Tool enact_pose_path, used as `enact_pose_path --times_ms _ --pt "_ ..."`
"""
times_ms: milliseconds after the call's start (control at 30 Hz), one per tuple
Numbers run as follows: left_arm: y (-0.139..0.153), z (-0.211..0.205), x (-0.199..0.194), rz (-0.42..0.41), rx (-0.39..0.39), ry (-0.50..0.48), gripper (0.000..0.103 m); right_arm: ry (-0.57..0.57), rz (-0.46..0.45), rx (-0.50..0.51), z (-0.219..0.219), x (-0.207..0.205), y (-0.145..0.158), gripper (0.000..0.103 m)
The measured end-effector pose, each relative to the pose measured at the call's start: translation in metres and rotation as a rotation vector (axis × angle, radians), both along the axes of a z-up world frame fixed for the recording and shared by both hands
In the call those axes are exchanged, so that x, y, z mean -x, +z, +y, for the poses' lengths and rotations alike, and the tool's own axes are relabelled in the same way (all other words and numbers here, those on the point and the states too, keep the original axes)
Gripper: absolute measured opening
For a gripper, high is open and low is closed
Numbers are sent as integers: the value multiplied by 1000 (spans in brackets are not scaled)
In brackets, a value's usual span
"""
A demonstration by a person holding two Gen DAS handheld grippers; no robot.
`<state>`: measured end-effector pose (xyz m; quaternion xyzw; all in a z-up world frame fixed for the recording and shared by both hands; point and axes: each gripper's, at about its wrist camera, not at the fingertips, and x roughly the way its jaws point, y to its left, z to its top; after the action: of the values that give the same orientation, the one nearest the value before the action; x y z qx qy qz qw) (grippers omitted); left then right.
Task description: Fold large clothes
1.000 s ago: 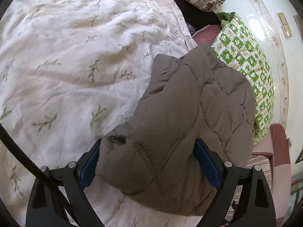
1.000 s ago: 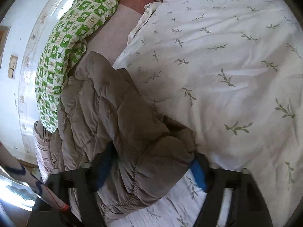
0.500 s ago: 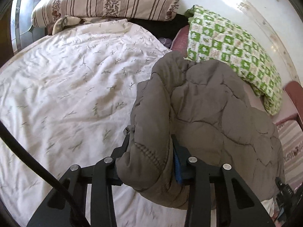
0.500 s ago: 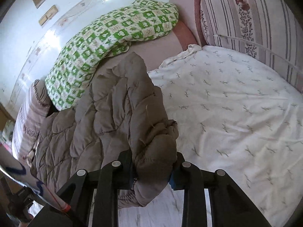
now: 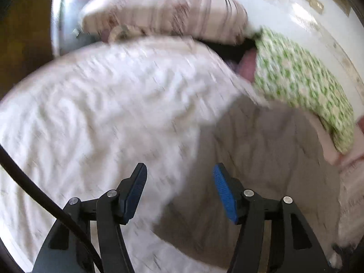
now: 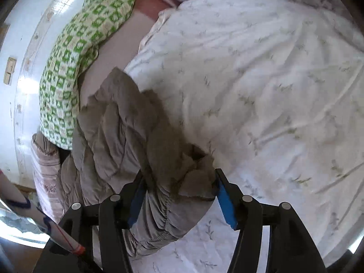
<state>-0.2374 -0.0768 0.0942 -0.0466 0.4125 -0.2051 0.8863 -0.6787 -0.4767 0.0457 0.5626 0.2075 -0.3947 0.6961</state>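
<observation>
A grey-brown quilted jacket [image 6: 127,141] lies bunched on the bed beside the white leaf-print duvet [image 6: 261,72]. My right gripper [image 6: 179,193] is open, and a fold of the jacket's hem sits between its blue pads. The left wrist view is blurred by motion. There the jacket [image 5: 261,159] lies flat to the right, and my left gripper [image 5: 179,191] is open and empty above the duvet's edge [image 5: 109,104], just left of the jacket.
A green-and-white patterned pillow [image 6: 75,59] lies along the white wall [image 6: 29,36] beyond the jacket. A striped pillow [image 5: 163,16] is at the head of the bed. Another striped cushion [image 6: 45,166] lies at the jacket's left end.
Both grippers were shut on the jacket's edge half a second ago and have opened. The left gripper has let go and pulled clear; the jacket has dropped onto the bed.
</observation>
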Motion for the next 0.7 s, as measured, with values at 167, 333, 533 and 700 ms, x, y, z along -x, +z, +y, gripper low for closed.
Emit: enact_pose_path --times_ms 167,333,533,700 --pt "15 -40 10 -112 -46 -100 60 -68 94 154 13 1 32 64" --pt "13 -106 47 -195 -109 -340 61 -13 138 427 23 -18 76 64" --pt "-7 -163 66 -241 -221 -440 61 228 229 550 29 -111 64 53" --pt "-24 -170 48 -202 -232 -417 75 260 344 514 6 -139 30 53"
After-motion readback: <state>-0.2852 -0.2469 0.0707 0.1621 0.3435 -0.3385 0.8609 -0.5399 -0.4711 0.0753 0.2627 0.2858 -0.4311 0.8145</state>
